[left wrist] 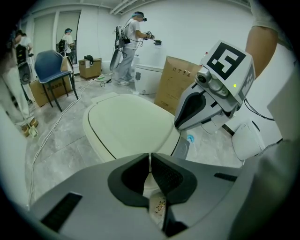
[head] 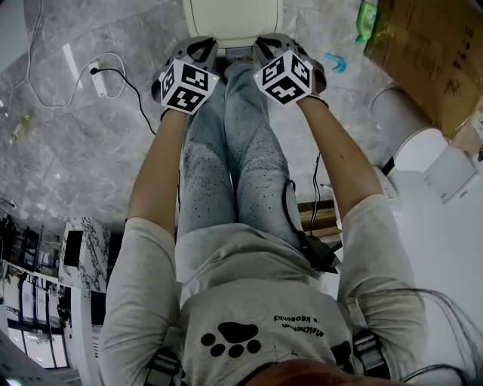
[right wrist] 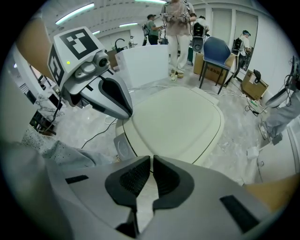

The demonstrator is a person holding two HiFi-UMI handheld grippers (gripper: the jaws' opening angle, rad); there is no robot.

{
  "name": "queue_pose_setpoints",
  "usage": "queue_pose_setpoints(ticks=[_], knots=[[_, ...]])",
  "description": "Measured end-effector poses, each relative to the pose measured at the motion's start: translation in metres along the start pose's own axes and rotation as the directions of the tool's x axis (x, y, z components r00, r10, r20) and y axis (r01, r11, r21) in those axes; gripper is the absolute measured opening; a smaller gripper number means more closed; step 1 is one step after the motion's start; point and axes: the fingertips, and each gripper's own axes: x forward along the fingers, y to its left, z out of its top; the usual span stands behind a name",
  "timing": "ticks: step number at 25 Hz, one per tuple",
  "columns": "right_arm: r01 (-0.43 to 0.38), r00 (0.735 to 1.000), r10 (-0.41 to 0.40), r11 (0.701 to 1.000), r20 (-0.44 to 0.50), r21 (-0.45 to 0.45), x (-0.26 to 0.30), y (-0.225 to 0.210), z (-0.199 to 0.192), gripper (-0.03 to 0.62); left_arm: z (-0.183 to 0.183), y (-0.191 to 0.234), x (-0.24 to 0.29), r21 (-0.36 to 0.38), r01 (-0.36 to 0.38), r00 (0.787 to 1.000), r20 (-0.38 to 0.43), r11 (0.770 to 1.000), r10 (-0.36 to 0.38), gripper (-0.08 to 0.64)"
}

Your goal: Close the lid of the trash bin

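Head view: we stand over a cream plastic trash bin lid, lying flat and seemingly shut just beyond our knees. Our left gripper and right gripper sit at its near edge, jaws almost together on nothing. We judge closing nearly done; next comes a gentle confirming press, or withdrawal. Print on the grey shirt and brown cardboard box is unreadable.

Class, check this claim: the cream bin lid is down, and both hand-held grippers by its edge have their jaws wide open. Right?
Wrong on the jaws: the left hand-held gripper and the right hand-held gripper each have their jaws together, as the left and right gripper views show. The lid is down.
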Motion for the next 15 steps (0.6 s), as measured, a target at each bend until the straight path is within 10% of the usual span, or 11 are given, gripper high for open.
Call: queue_pose_setpoints(ticks=[15], knots=[[0.07,0.992,-0.092,0.971,0.084,0.23,-0.028,-0.013,0.03,0.044,0.014,0.0,-0.021,-0.16,0.008,0.999,0.035,0.987,-0.002,0.023]])
